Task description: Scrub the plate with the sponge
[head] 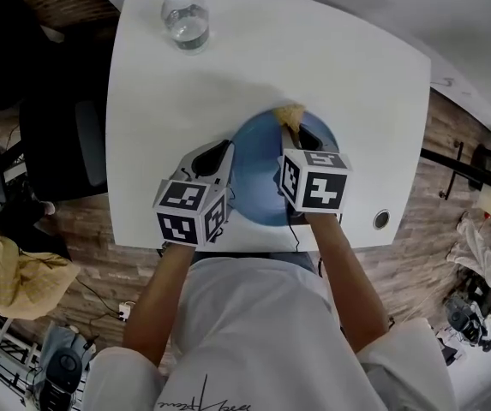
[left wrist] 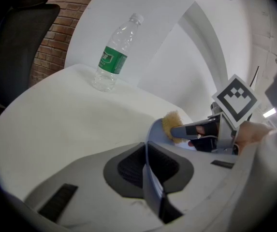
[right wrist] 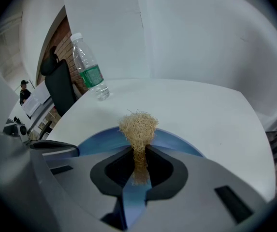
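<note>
Overhanging plate (head: 254, 182) rim, seemingly: sponge (head: 290, 115)

Blue plate (head: 258, 174) on white tabletop (head: 356, 75). At the plate's left rim: left gripper (head: 226, 149). Over the plate's right half: right gripper (head: 300, 135), tan sponge (head: 290, 114) protruding from its jaws at the plate's far rim. Well beyond the plate: upright water bottle (head: 183, 17).

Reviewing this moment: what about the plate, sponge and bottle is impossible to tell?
- The plate, near half: head view, covered by the left gripper and the right gripper.
- Whether the sponge presses on the plate: right gripper view, the tuft hides the contact.
- The bottle, label print: too small in every view.
</note>
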Motion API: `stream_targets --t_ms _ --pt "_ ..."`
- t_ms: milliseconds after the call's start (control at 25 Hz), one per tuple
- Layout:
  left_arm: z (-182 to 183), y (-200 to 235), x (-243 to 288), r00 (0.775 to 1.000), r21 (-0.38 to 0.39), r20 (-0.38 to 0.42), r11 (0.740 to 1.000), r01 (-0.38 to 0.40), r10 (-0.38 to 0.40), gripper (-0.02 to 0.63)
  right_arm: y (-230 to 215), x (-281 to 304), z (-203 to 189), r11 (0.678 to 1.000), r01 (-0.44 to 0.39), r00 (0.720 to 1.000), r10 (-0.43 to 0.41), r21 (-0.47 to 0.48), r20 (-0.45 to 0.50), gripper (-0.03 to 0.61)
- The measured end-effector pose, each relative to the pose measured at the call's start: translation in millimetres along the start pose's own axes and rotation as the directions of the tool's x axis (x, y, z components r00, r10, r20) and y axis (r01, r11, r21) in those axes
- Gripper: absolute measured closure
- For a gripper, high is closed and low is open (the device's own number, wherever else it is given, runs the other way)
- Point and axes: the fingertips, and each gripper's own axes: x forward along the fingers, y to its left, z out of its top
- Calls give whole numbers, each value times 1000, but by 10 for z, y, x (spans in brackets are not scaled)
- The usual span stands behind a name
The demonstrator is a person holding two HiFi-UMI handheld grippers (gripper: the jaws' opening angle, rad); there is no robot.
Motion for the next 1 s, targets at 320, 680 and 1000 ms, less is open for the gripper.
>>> stream_targets --t_ms 320,680,1000 --pt "12 -2 12 1000 3 -5 1000 11 -11 594 89 21 20 1000 -11 1000 11 -20 3 532" --pt "18 9 15 1000 1 3 1000 13 -13 592 257 45 15 997 -44 999 43 -65 -5 532" --pt "11 14 33 1000 16 2 1000 16 -16 592 488 64 -40 984 -119 993 115 -131 -36 532"
